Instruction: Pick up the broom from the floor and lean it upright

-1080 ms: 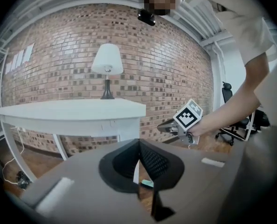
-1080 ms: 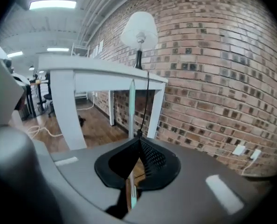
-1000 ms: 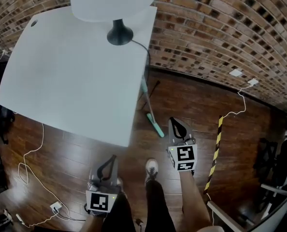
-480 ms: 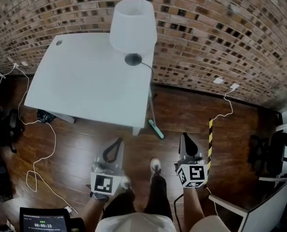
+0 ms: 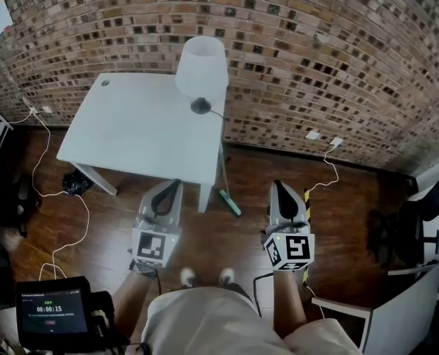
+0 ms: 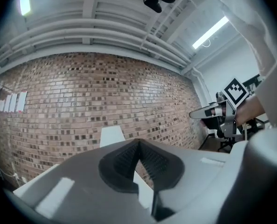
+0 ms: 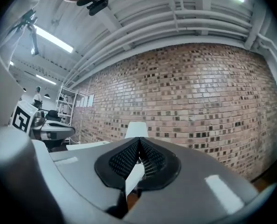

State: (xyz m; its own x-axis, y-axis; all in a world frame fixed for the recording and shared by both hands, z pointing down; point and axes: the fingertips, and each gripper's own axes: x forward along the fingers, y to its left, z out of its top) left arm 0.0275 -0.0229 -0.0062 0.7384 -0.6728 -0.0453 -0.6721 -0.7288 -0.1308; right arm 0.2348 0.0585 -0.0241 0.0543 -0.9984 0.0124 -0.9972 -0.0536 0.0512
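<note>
Dark wooden floor meets a red brick wall, with a square white table at upper centre of the head view. The thin-handled broom with a teal head stands mid-frame between my grippers, head on the floor, its long axis running up the table's right edge; it looks already propped. My left gripper and right gripper are clenched on nothing, neither clearly nearer.

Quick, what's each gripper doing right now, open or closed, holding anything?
Left gripper: closed, holding nothing.
Right gripper: closed, holding nothing.
</note>
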